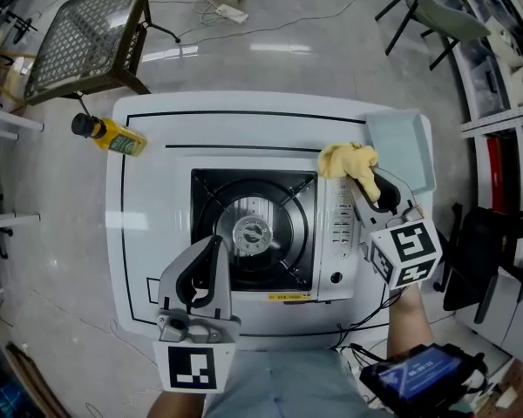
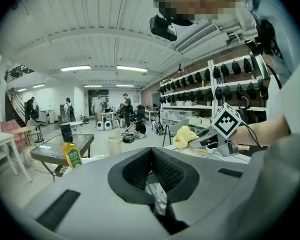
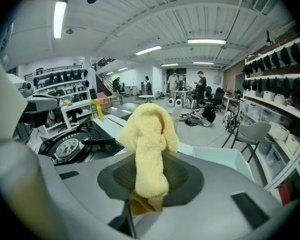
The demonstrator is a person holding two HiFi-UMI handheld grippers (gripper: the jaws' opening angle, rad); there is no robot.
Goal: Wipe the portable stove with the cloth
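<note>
The portable stove [image 1: 338, 233], silver with a black burner well, sits in the middle of the white table [image 1: 148, 233]. My right gripper [image 1: 366, 177] is shut on the yellow cloth [image 1: 347, 160] just above the stove's far right corner, over the control panel side. In the right gripper view the cloth [image 3: 149, 139] drapes out of the jaws, with the burner [image 3: 70, 149] to the left. My left gripper [image 1: 213, 249] hovers over the stove's near left part, shut and empty. In the left gripper view its pads [image 2: 165, 169] meet at the tips.
A yellow oil bottle [image 1: 113, 135] lies at the table's far left. A pale blue tray [image 1: 401, 146] sits at the far right corner. A mesh-topped side table [image 1: 87, 29] and a chair [image 1: 436, 16] stand on the floor beyond. People are far off in the room.
</note>
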